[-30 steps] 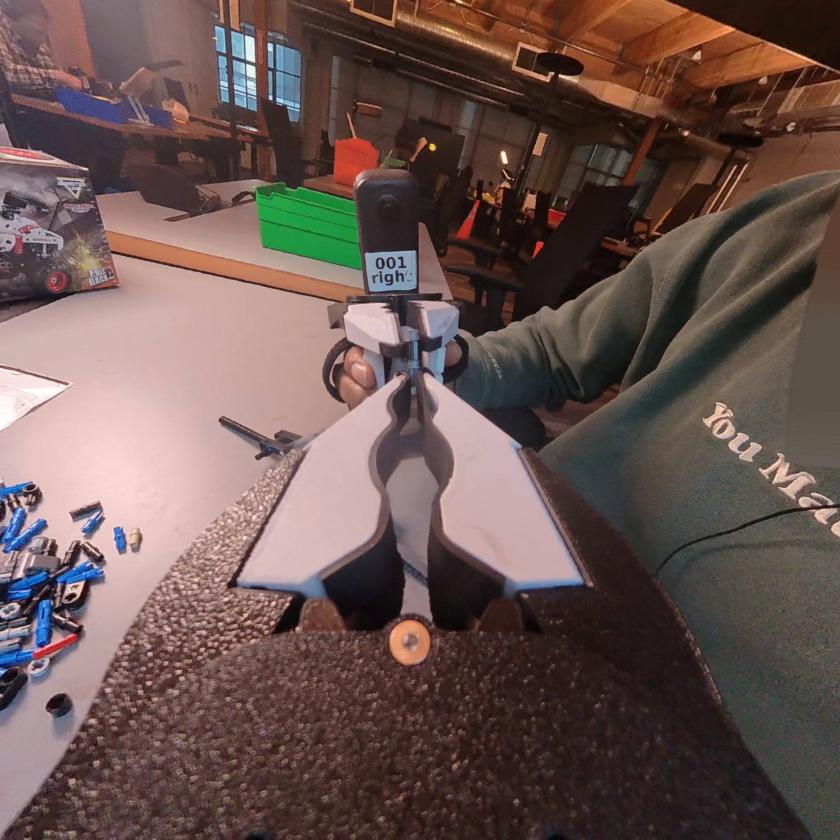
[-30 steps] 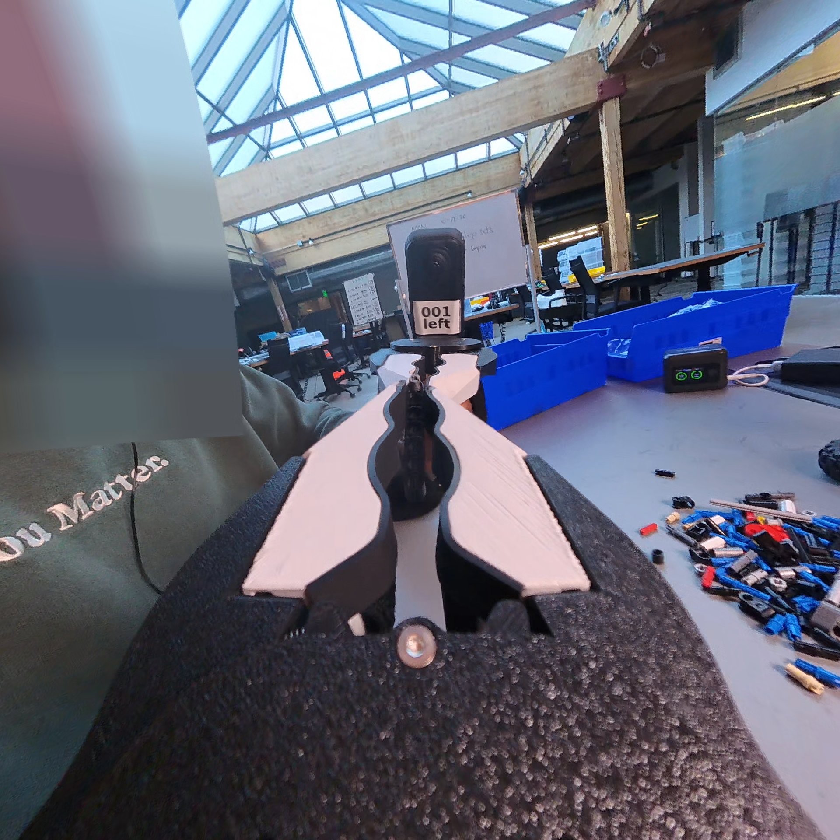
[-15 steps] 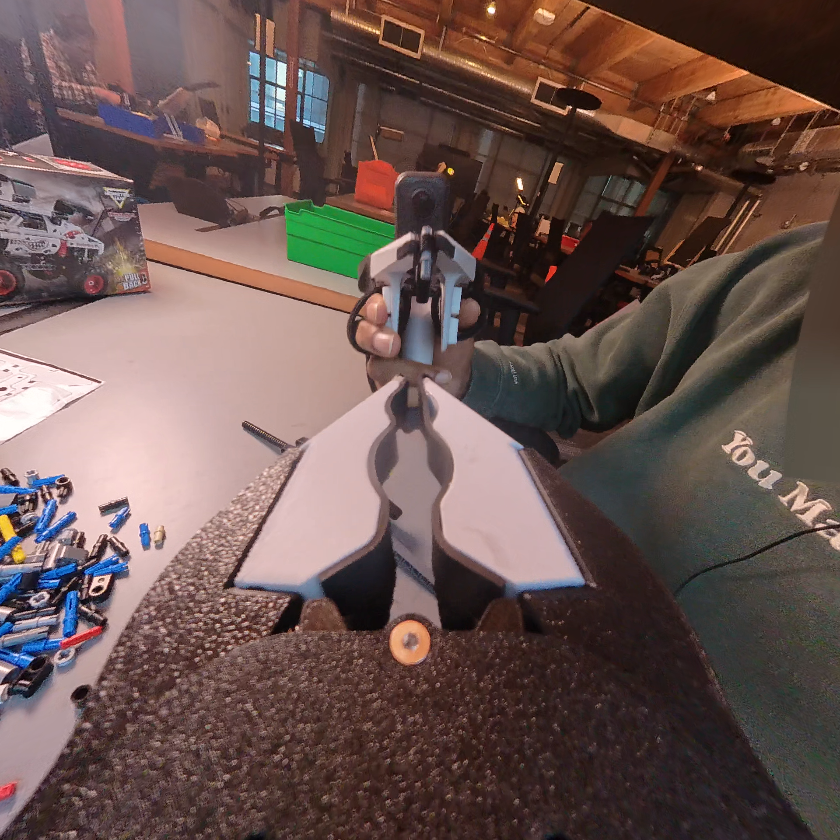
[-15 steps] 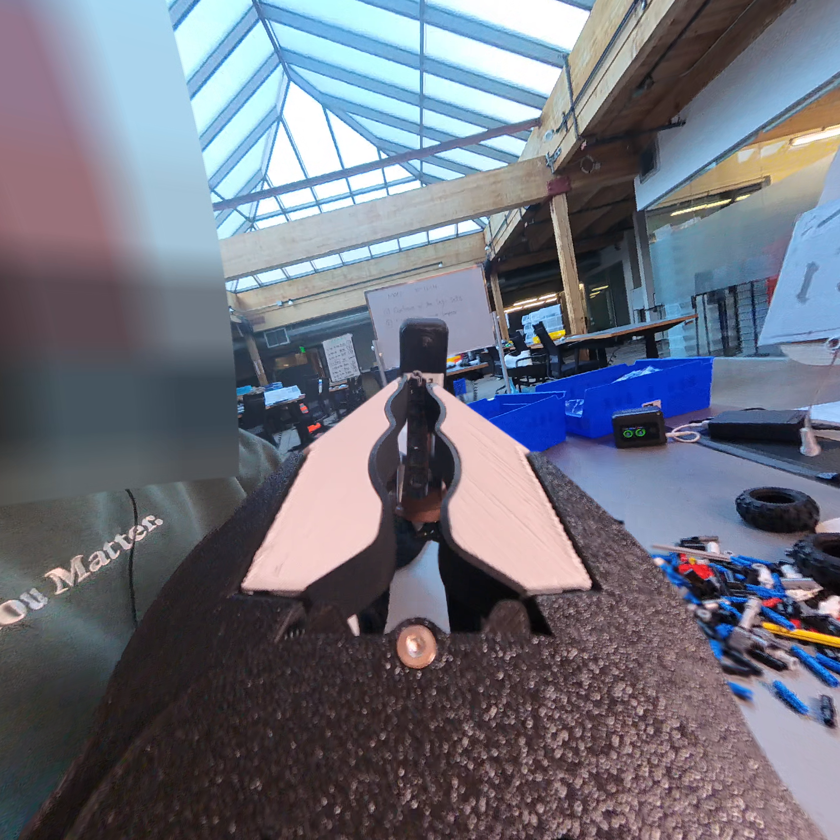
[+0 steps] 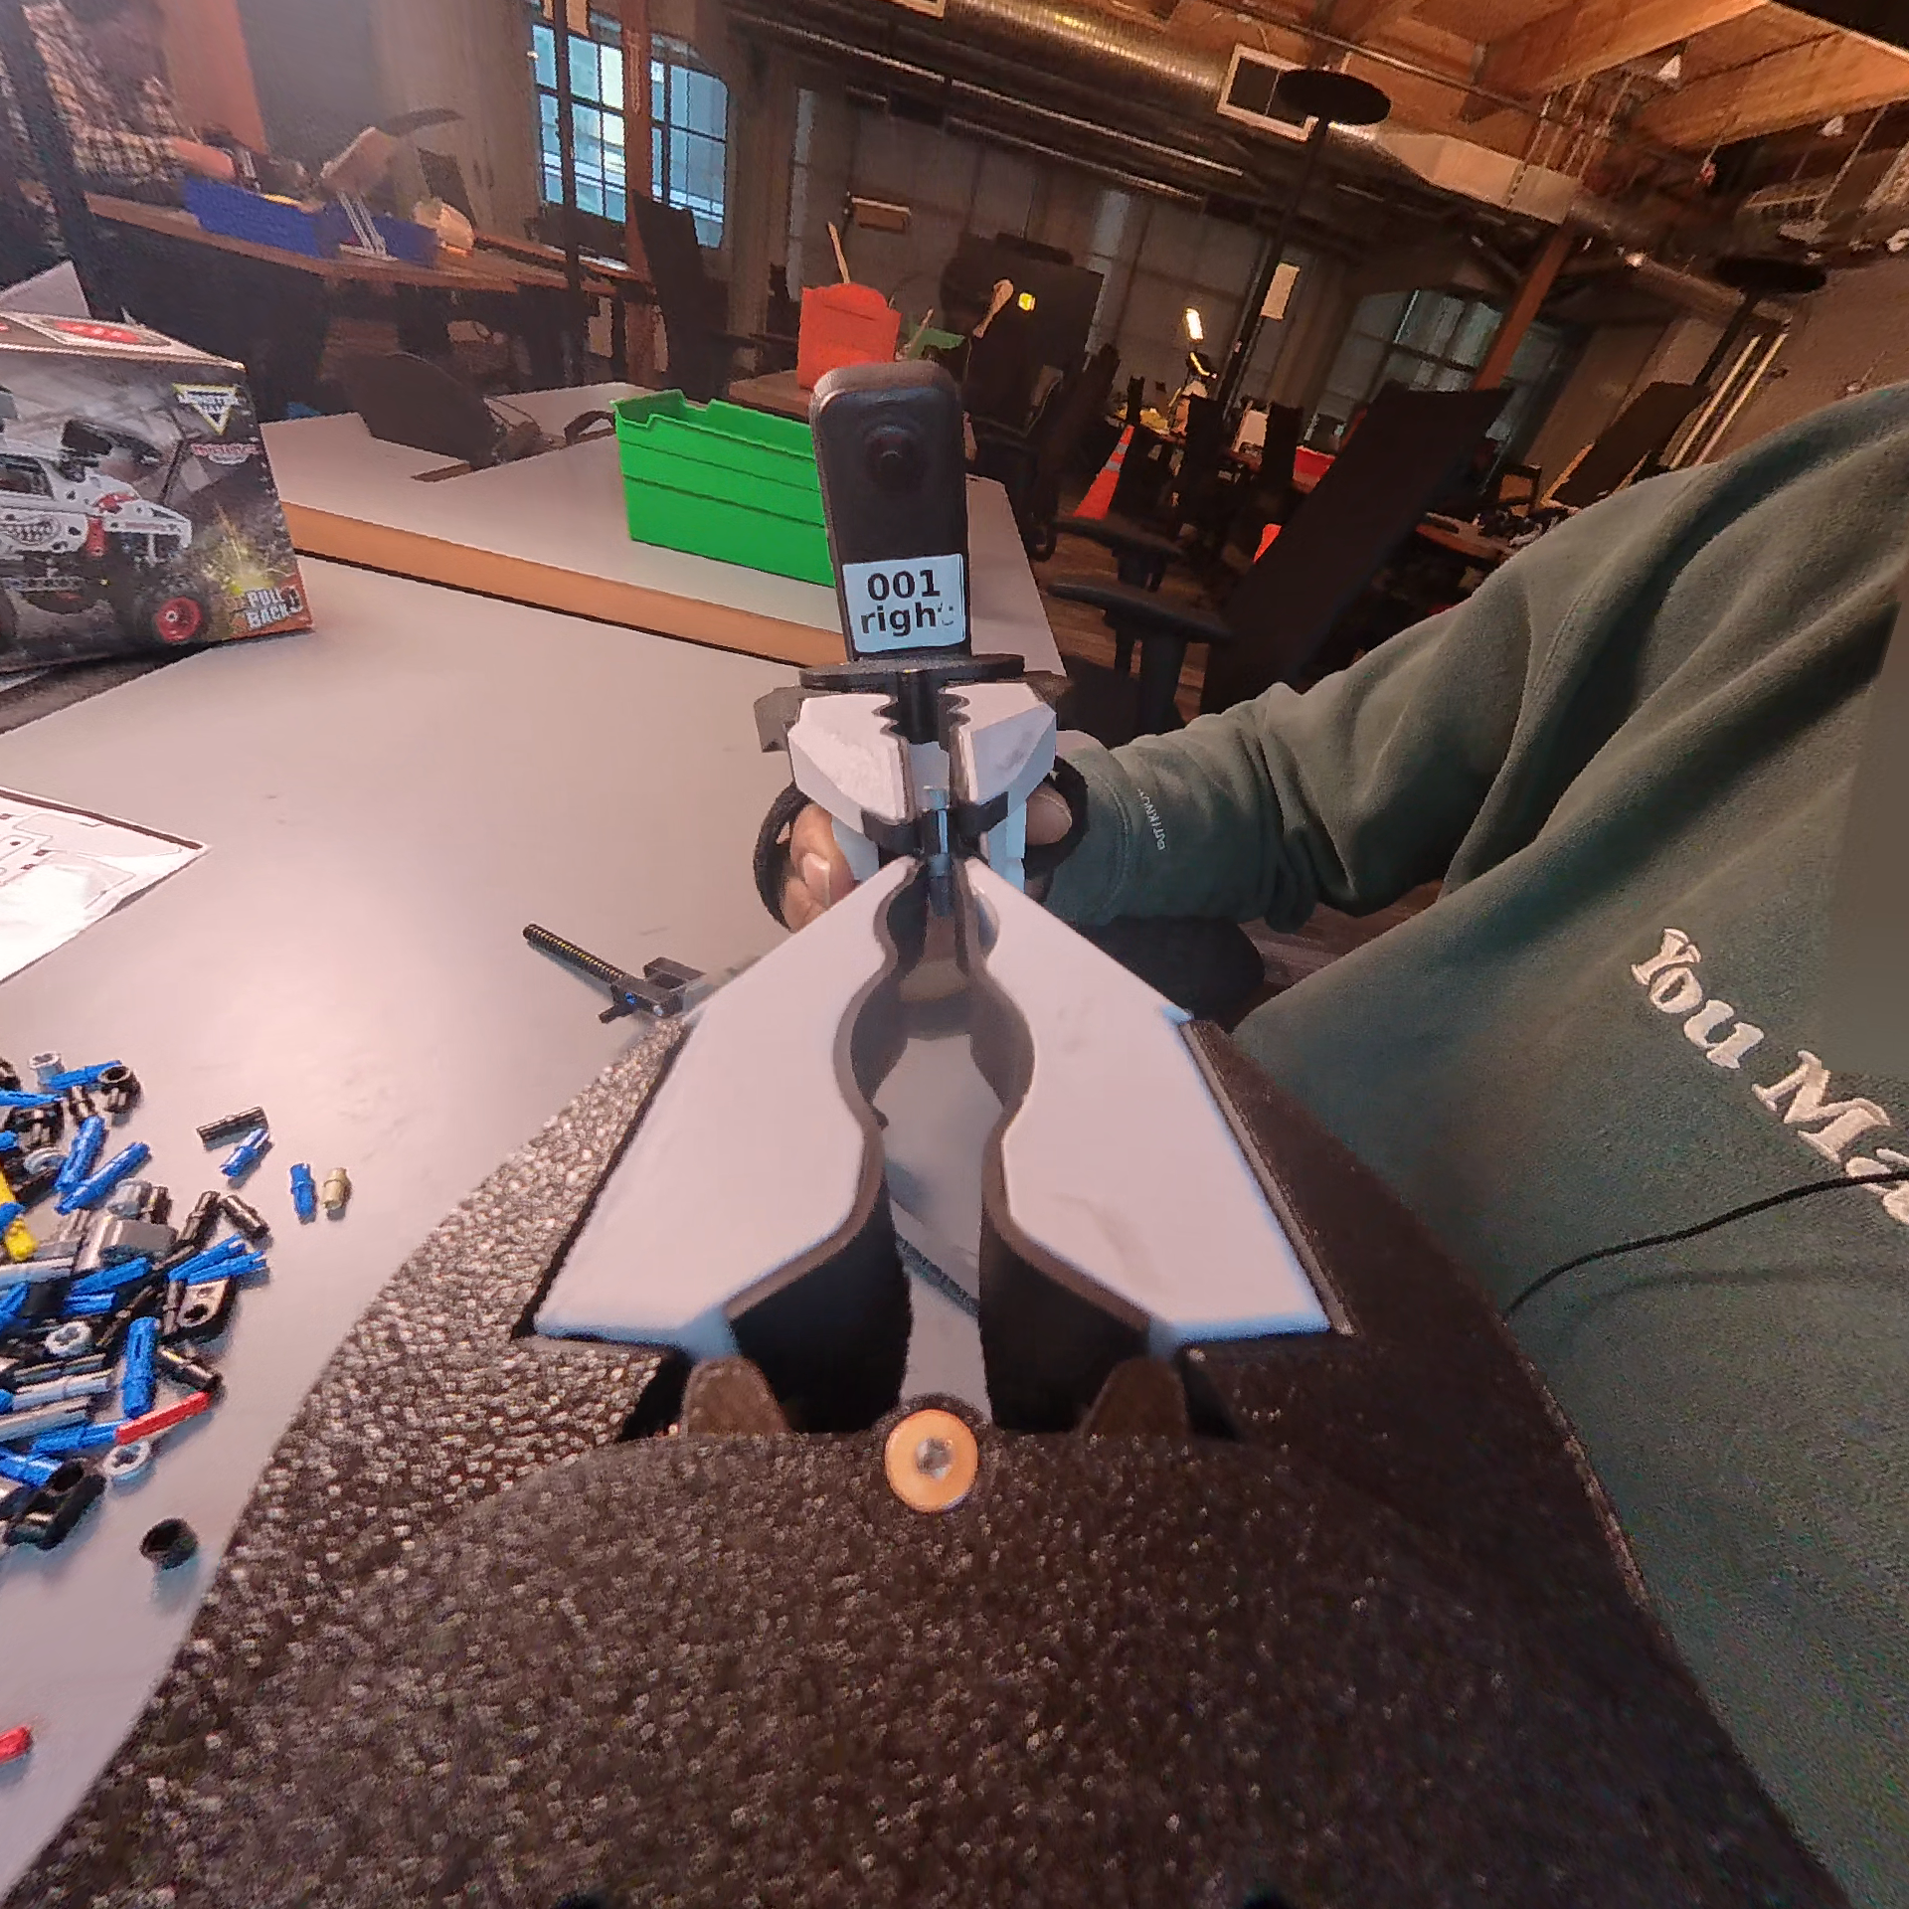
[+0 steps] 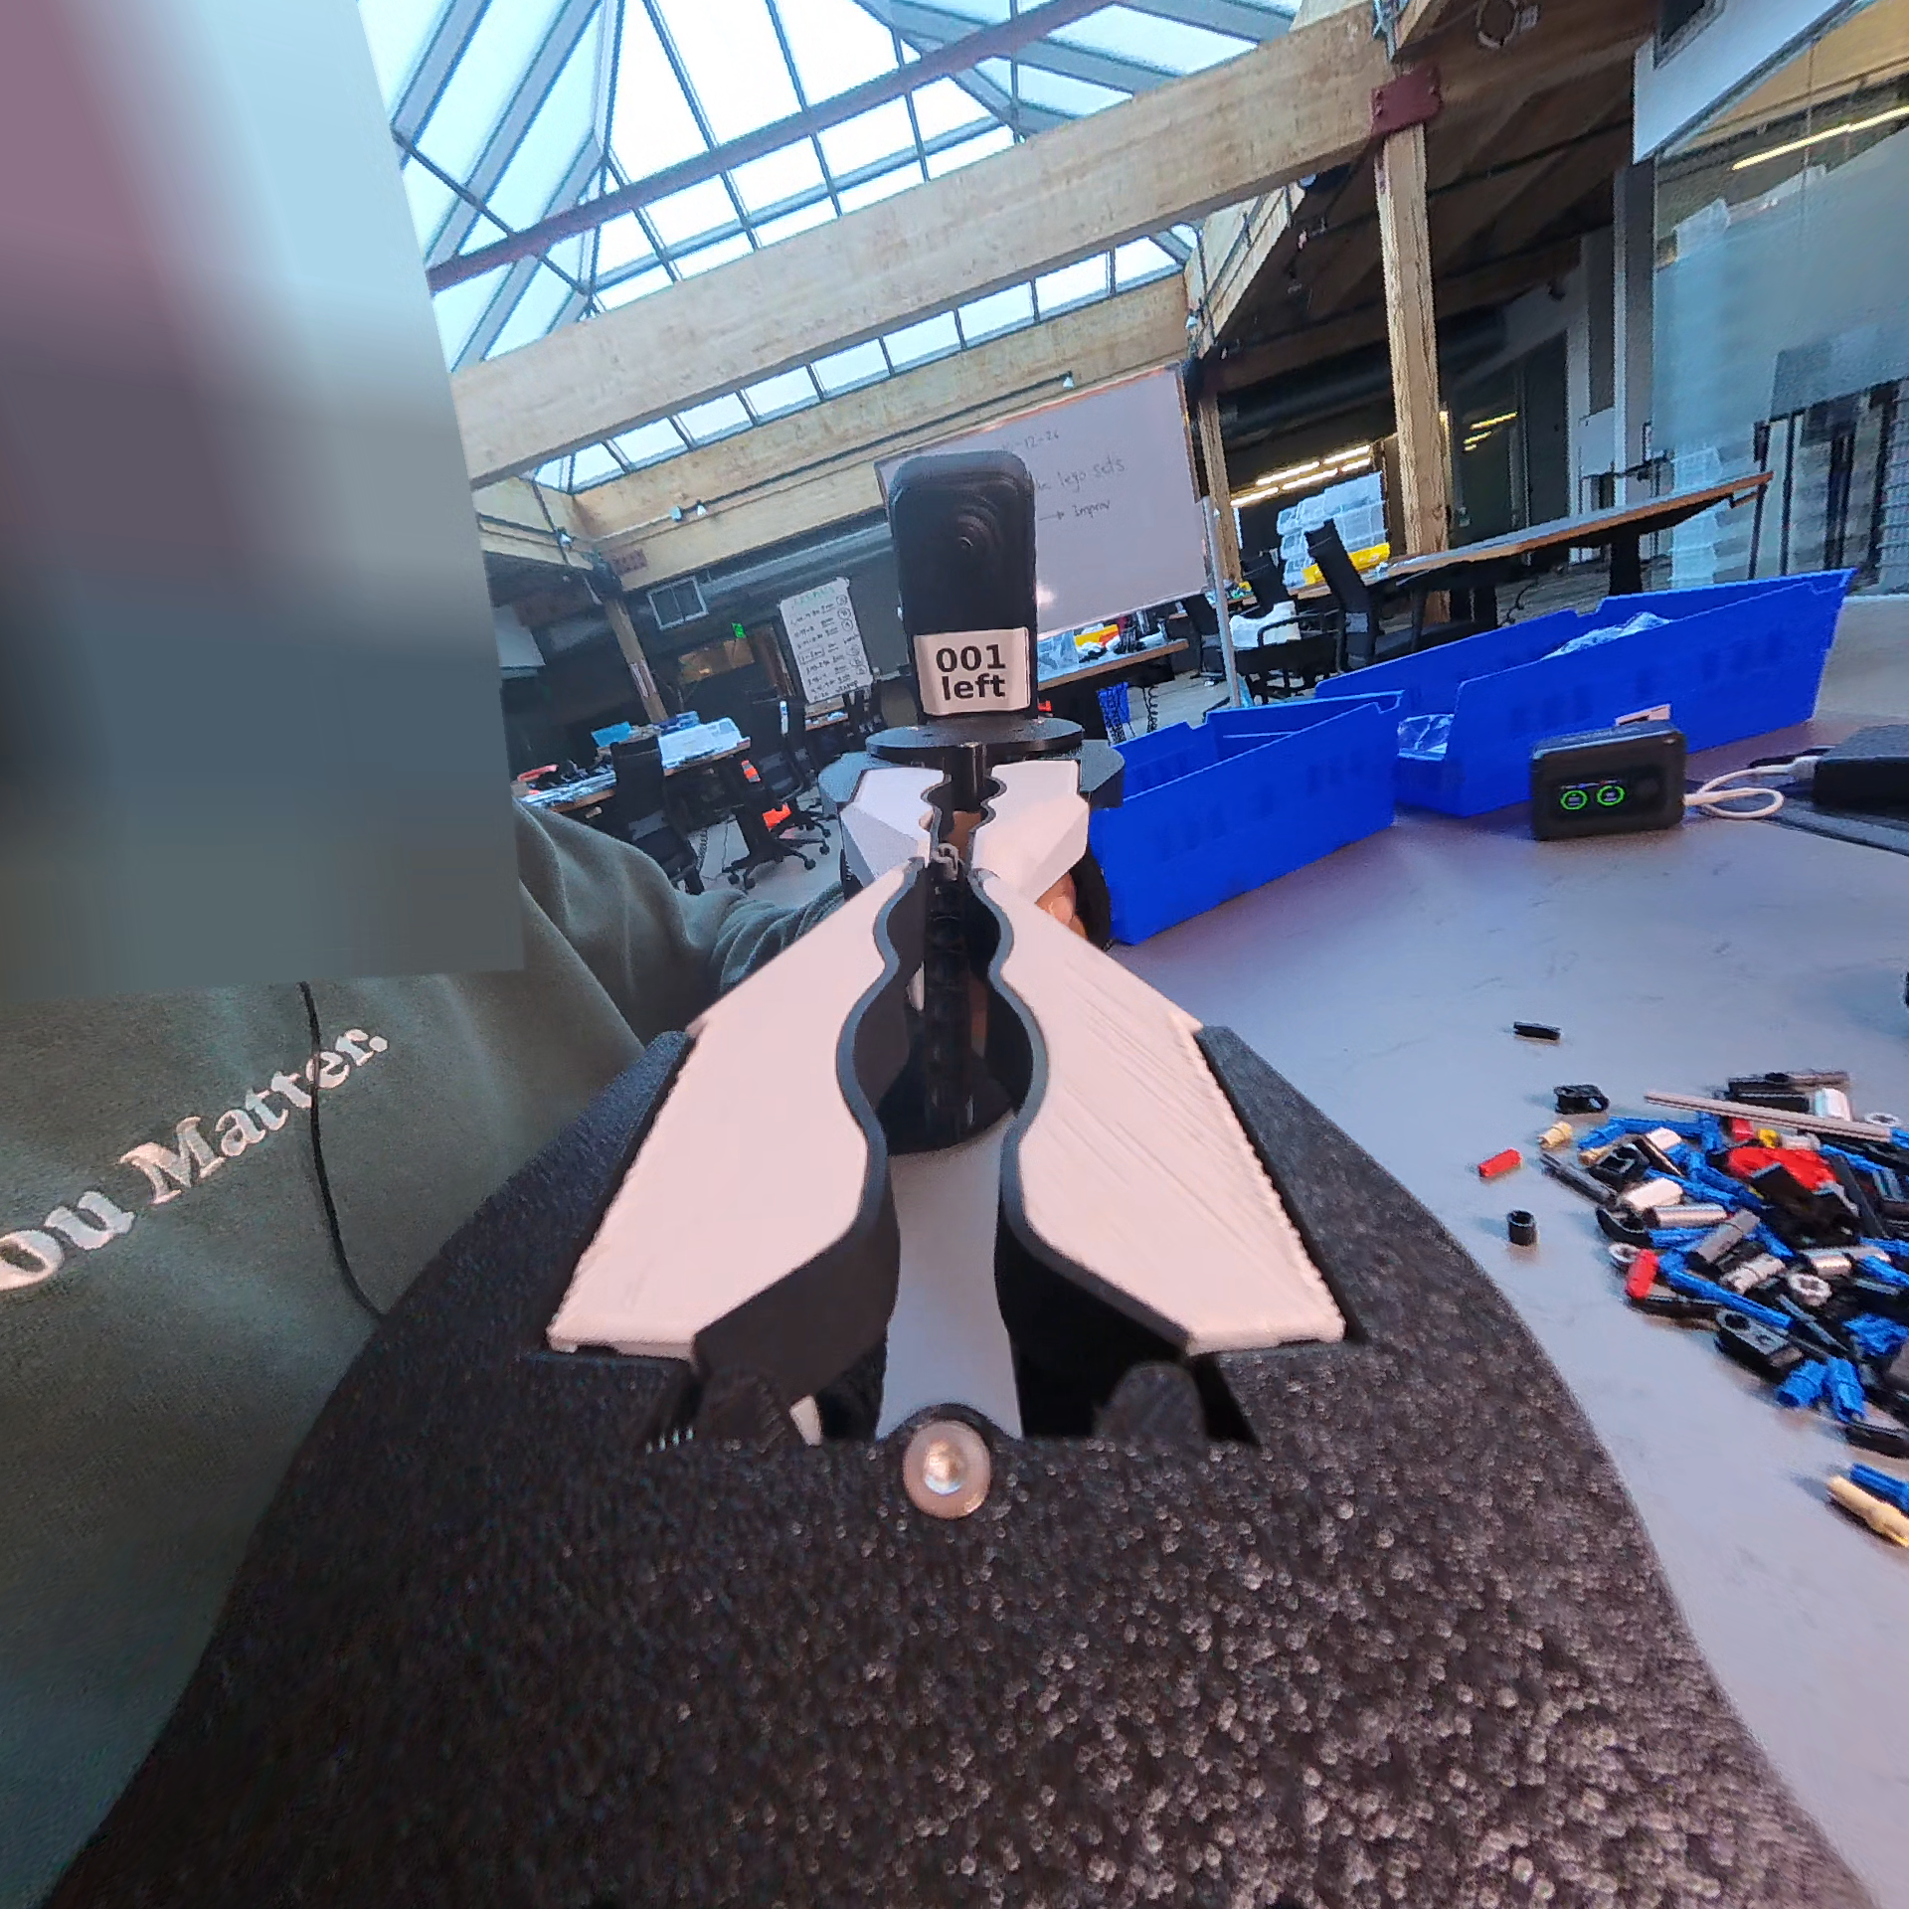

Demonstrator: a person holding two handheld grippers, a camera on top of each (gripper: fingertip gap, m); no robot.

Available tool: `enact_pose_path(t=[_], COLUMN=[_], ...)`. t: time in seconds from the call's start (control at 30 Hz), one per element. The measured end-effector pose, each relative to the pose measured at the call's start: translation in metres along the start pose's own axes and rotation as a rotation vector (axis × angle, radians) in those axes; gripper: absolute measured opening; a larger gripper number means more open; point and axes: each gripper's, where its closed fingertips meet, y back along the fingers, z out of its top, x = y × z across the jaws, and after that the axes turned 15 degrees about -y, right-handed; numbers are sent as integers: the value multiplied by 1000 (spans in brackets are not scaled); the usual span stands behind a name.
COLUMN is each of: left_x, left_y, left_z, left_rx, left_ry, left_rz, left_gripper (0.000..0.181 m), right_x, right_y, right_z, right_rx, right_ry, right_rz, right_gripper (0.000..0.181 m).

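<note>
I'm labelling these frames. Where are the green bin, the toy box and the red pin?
green bin (image 5: 723,496), left wrist view, front wall.
toy box (image 5: 114,496), left wrist view, printed front face.
red pin (image 6: 1498,1163), right wrist view, its middle.

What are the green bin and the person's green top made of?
The green bin looks like hard plastic: smooth, evenly bright, with moulded stepped walls. The green top looks like soft knitted fabric, probably cotton fleece: it is matt, creases at the sleeve, and has a ribbed cuff.
</note>
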Motion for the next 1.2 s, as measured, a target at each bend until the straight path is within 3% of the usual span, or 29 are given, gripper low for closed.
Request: enact_pose_path(t=[0.17, 0.43, 0.53, 0.7, 0.83, 0.93, 1.2], left_x=[-1, -3, 0, -1, -6, -9, -14], left_y=[-1, -1, 5, 4, 2, -1, 0], left_z=[4, 16, 8, -1, -3, -8, -28], left_rx=[-119, -140, -93, -19, 17, 67, 242], left_ry=[153, 114, 79, 9, -48, -98, -261], left_rz=[-40, -45, -20, -8, -8, -7, -2], left_gripper=[2, 3, 3, 3, 3, 3, 3], right_x=[2, 10, 4, 7, -1, -3, -11], right_y=[0, -2, -3, 1, 4, 3, 7], right_z=[9, 20, 13, -1, -12, -27, -45], right_rx=[-100, -125, -2, 152, 283, 376, 504], right_ry=[-60, -30, 70, 125, 242, 332, 490], right_rz=[10, 40, -32, -27, -118, -147, -182], right_gripper=[4, 2, 1, 17, 29, 16, 6])
